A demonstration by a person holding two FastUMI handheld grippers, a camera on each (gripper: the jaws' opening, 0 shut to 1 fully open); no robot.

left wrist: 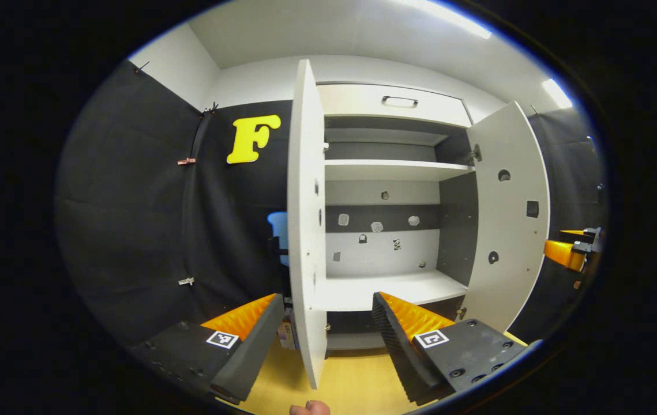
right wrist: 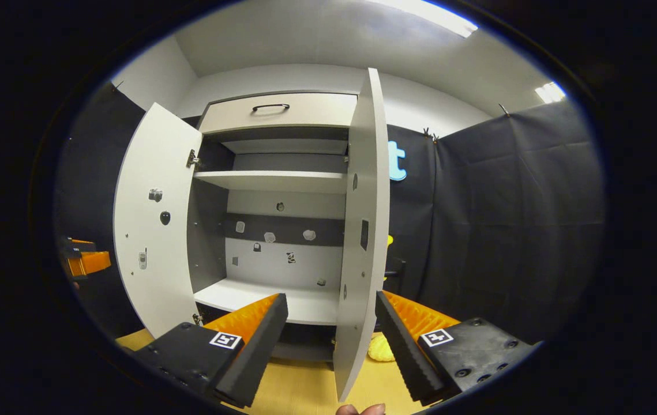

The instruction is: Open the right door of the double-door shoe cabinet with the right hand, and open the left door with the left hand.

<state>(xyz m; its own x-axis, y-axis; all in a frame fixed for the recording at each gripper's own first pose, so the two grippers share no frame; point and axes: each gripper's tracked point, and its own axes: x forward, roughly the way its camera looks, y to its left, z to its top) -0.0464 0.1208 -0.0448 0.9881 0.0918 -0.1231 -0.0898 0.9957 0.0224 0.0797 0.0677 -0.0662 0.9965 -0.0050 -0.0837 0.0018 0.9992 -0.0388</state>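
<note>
The white double-door shoe cabinet (left wrist: 386, 170) stands with both doors swung out, and its shelves are bare. In the left gripper view the left door (left wrist: 307, 230) is edge-on, its lower edge between the spread fingers of my left gripper (left wrist: 326, 296); neither finger presses on it. The right door (left wrist: 510, 219) hangs wide at the right, and the right gripper (left wrist: 567, 251) is beyond it. In the right gripper view the right door (right wrist: 364, 230) is edge-on between the parted fingers of my right gripper (right wrist: 330, 295), untouched. The left door (right wrist: 152, 219) and left gripper (right wrist: 86, 259) are farther left.
A drawer with a dark handle (left wrist: 399, 101) tops the cabinet. Black cloth walls close in on both sides. The floor (left wrist: 351, 386) is yellow wood, with a small yellow object (right wrist: 380, 349) on it near the right door's foot. A fingertip (left wrist: 309, 408) shows at the bottom edge.
</note>
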